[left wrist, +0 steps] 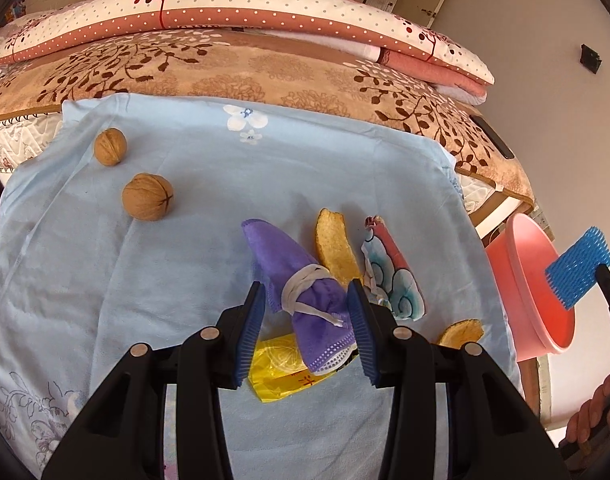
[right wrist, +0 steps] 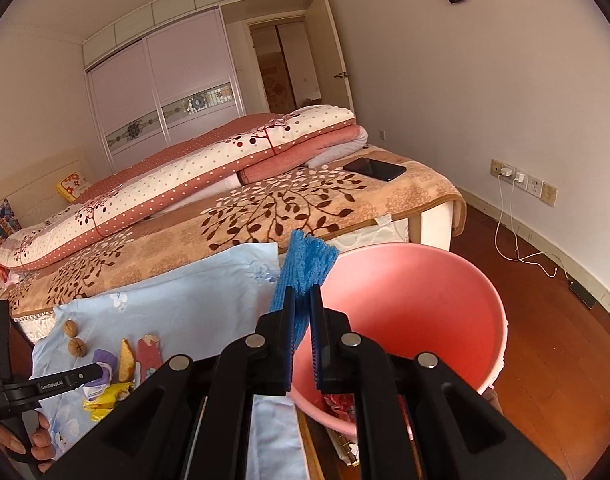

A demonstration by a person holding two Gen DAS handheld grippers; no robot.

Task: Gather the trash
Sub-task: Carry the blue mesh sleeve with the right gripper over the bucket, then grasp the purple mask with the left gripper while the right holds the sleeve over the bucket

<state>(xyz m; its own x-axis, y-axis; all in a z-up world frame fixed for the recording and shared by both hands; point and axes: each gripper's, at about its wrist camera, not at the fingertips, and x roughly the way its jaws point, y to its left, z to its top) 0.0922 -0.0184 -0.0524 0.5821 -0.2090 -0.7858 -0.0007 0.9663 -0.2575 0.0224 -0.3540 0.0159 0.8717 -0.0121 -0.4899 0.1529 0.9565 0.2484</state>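
On left hand-held gripper (right wrist: 101, 370): "GenRobot.AI"

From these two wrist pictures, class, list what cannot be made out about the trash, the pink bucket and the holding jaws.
- Yellow plastic wrapper: left wrist view, mostly hidden under the purple cloth face mask and the left gripper.
- Pink plastic bucket: right wrist view, its contents hidden behind the right gripper; left wrist view, it is partly hidden by the blue foam net.
- Orange peel piece: partly hidden behind the left gripper's body.

Pink bucket (right wrist: 405, 292) mouth seems unobstructed; purple mask (left wrist: 305, 292) between left jaws.
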